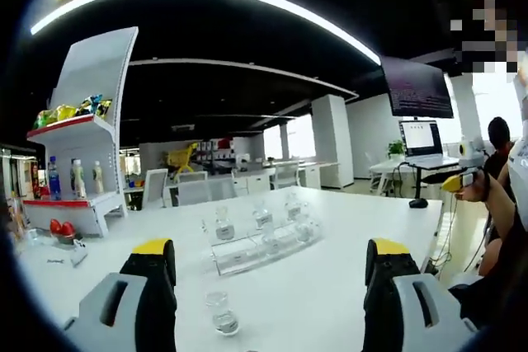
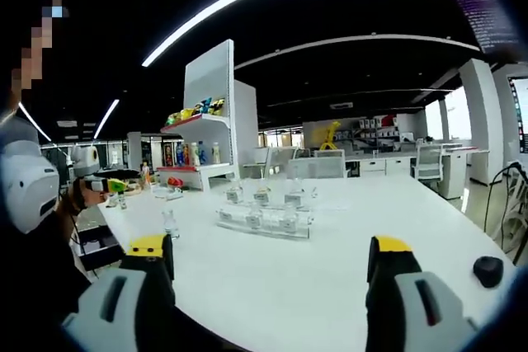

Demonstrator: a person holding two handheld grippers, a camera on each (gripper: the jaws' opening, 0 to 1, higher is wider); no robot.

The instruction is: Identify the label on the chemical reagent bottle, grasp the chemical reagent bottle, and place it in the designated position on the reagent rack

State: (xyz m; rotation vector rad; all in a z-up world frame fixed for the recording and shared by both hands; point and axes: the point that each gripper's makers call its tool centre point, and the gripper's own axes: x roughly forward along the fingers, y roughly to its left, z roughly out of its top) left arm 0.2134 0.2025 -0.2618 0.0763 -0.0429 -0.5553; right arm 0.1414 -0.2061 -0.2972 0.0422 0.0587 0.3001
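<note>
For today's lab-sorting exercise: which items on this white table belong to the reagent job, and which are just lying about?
Job items:
- loose reagent bottle
- clear reagent rack, already holding bottles
- left claw and right claw, both open and empty

Lying about:
- white display shelf with drinks and snacks
- laptop
- black mouse

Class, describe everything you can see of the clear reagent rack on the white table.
The reagent rack looks like clear acrylic, a long low stepped stand resting on the white table. Small clear reagent bottles with pale labels stand upright in it, in two rows. One more bottle stands apart on the table, nearer the left hand-held gripper, which is open and touches neither.
</note>
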